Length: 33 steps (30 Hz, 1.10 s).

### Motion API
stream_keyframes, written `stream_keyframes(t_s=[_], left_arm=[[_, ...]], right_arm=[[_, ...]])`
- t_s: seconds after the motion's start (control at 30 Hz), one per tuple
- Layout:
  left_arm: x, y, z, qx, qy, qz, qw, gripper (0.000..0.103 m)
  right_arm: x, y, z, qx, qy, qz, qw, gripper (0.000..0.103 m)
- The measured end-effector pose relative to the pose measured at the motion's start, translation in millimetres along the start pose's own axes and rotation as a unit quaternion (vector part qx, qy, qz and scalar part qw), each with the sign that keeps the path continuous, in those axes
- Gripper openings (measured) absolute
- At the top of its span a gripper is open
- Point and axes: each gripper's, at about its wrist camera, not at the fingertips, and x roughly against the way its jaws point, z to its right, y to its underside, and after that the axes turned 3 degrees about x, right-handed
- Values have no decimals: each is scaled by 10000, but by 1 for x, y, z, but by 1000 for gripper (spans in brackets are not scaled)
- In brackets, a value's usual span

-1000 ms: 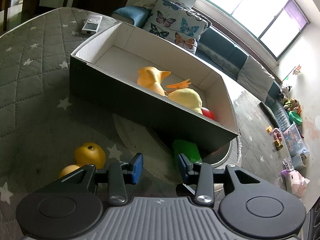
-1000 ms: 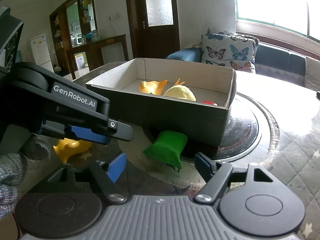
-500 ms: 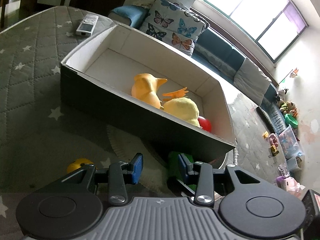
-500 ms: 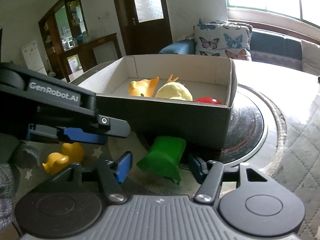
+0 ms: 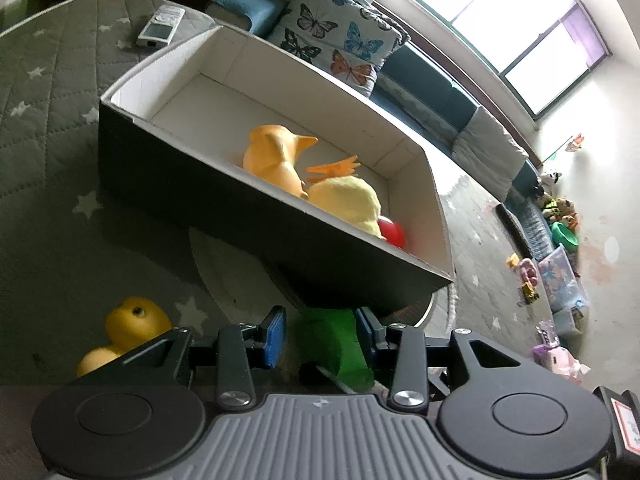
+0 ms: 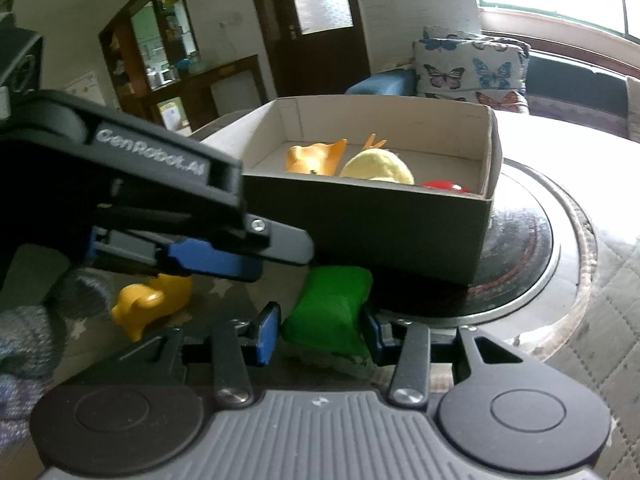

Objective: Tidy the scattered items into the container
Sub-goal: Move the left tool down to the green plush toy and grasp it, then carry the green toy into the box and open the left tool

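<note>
A dark cardboard box [image 5: 208, 196] [image 6: 372, 228] with a white inside holds an orange toy [image 5: 276, 156], a yellow plush [image 5: 352, 204] and a red ball [image 5: 394, 232]. A green toy [image 6: 332, 312] lies on the table in front of the box. My right gripper [image 6: 320, 332] has its fingers on both sides of the green toy, close to touching it. In the left wrist view the green toy [image 5: 332, 336] shows between the fingers of my left gripper [image 5: 320, 332], which hovers open above it. A yellow rubber duck [image 5: 128, 328] [image 6: 152, 300] lies to the left.
A grey star-patterned quilted cloth [image 5: 48, 100] covers the table. A white remote [image 5: 160, 26] lies beyond the box. A round dark hotplate [image 6: 532, 256] sits under the box's right end. A butterfly cushion [image 5: 332, 44] and sofa are behind.
My right gripper has moved forward and narrowed until its fingers flank the green toy. My left gripper has moved a little, bringing the green toy between its fingers in view.
</note>
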Motion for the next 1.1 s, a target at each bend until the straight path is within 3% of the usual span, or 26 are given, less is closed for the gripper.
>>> stream_keyframes(t_s=[0.77,1.1], left_arm=[[-10,22,-5,86,0,-403,9992,41],[10,8,17,-119,233,-110,9996,35]], right_arm=[[28,27,-14,310,-282,106,9991,42],[49,10,-11,383,-82,513,9979,41]])
